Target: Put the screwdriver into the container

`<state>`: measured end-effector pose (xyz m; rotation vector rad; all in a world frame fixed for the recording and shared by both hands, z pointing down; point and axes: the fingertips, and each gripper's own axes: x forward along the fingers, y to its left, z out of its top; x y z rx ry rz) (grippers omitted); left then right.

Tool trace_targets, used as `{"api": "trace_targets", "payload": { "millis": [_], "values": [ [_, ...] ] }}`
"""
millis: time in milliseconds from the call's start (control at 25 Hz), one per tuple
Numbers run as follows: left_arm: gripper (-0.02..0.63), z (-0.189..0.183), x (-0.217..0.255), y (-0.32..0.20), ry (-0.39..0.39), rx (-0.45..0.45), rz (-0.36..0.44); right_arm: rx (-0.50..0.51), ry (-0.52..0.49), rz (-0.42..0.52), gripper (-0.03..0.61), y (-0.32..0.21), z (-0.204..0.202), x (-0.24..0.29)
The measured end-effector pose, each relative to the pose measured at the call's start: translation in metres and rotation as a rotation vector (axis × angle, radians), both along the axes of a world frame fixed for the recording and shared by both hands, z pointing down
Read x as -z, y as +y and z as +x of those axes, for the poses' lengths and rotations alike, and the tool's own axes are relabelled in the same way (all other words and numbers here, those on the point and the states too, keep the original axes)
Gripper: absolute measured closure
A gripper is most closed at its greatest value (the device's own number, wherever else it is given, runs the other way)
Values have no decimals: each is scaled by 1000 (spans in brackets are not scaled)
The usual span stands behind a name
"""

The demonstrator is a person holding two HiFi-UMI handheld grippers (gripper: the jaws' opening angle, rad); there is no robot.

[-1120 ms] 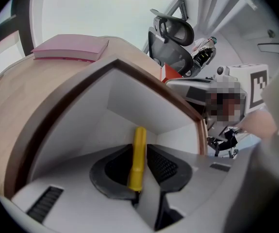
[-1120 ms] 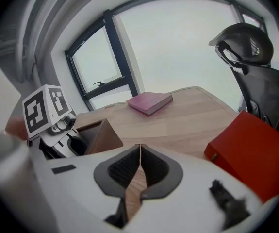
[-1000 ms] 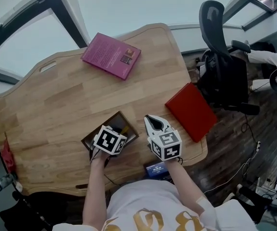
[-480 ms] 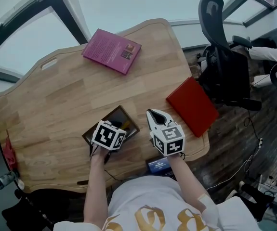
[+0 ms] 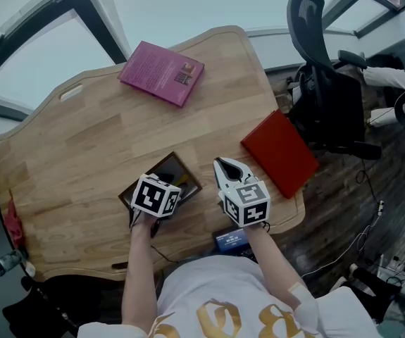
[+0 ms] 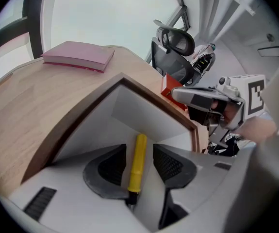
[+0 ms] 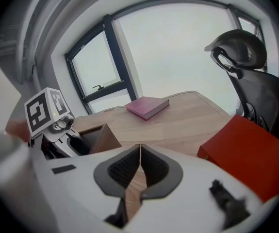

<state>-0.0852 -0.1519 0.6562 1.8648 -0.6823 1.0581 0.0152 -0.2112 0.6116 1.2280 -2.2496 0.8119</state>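
A brown-rimmed container (image 5: 182, 172) with white inner walls (image 6: 129, 113) sits near the table's front edge. My left gripper (image 5: 157, 193) points down into it. Its jaws have just been opening and now stand open (image 6: 139, 155). The yellow-handled screwdriver (image 6: 138, 165) lies between them on the container's floor, with a gap on each side. In the head view the marker cube hides the screwdriver. My right gripper (image 5: 225, 169) hovers just right of the container, shut with nothing in it (image 7: 140, 150).
A pink book (image 5: 162, 72) lies at the far side of the wooden table (image 5: 82, 139). A red book (image 5: 279, 153) lies at the right edge, with a black office chair (image 5: 322, 83) behind it. A small blue item (image 5: 229, 241) sits below the table's front edge.
The left gripper's cube has shifted slightly over the container and now covers the yellow handle that showed beside it a second ago. The right gripper has stayed where it was.
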Motion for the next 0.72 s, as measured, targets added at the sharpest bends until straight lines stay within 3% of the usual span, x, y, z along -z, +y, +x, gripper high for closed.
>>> {"api": "trace_targets", "payload": {
  "millis": [320,480,720],
  "values": [
    [434,-4,1,-3,-24,16,34,-5,-2,6,546,0,2,3],
    [434,-4,4,-3,-76,-34,100,-10,1,11,546,2,3,6],
    [470,-6,14,-11,-82,-23,176,-27,-20,14,546,5,2,11]
  ]
}}
